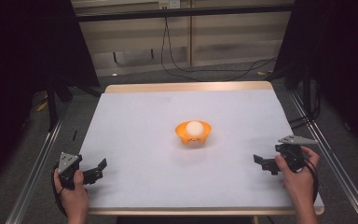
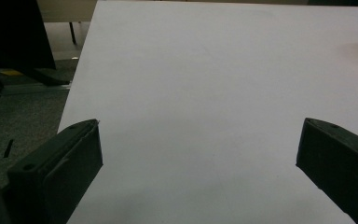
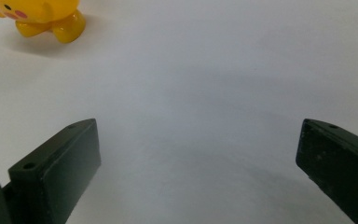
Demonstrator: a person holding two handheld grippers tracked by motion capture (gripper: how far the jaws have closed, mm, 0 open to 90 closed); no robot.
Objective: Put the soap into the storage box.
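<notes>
Orange plastic shapes the little bowl [image 1: 193, 133] — it stands on stubby feet near the middle of the white table [image 1: 144, 116], and a white ball [image 1: 194, 127] sits inside it, rising a bit above the rim. We hold our left gripper [image 1: 100, 166] at the near left edge and our right gripper [image 1: 259, 162] at the near right — both spread wide, empty, well apart from the bowl.

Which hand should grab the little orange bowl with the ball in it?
Probably the right gripper. Its open jaws point toward the orange bowl, whose yellow feet show in its own view. The left gripper, also open, sits about as far away but faces bare table.
</notes>
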